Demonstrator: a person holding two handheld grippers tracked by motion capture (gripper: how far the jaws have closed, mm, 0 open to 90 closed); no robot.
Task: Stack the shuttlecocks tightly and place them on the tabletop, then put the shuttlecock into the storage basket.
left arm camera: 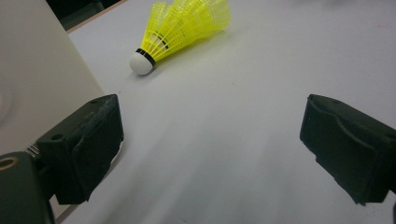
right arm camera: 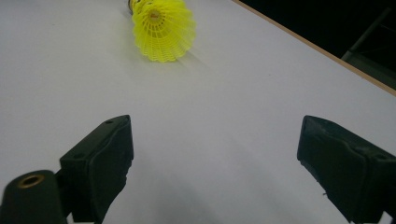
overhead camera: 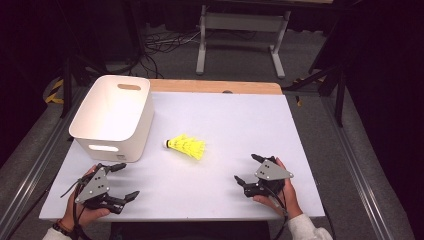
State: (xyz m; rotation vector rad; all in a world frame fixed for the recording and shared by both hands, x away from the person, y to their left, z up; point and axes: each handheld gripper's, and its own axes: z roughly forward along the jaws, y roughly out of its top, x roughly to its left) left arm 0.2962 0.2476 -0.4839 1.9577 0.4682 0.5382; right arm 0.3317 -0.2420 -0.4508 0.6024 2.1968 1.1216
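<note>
A yellow shuttlecock [overhead camera: 187,146] with a white cork tip lies on its side near the middle of the white table, cork pointing left toward the bin. The left gripper view shows the shuttlecock [left arm camera: 180,30] ahead, cork end nearest; the right gripper view shows its [right arm camera: 162,29] open skirt end. My left gripper [overhead camera: 125,181] rests at the table's front left, open and holding nothing, well short of the shuttlecock. At the front right, my right gripper [overhead camera: 248,169] is likewise open, its jaws spread wide and aimed at the shuttlecock from a distance.
A white plastic bin [overhead camera: 113,115] with handle slots stands at the table's left, its wall [left arm camera: 37,84] close beside my left gripper. The table's wooden far edge [overhead camera: 215,86] runs behind. Beyond it are a metal stand and cables on the floor.
</note>
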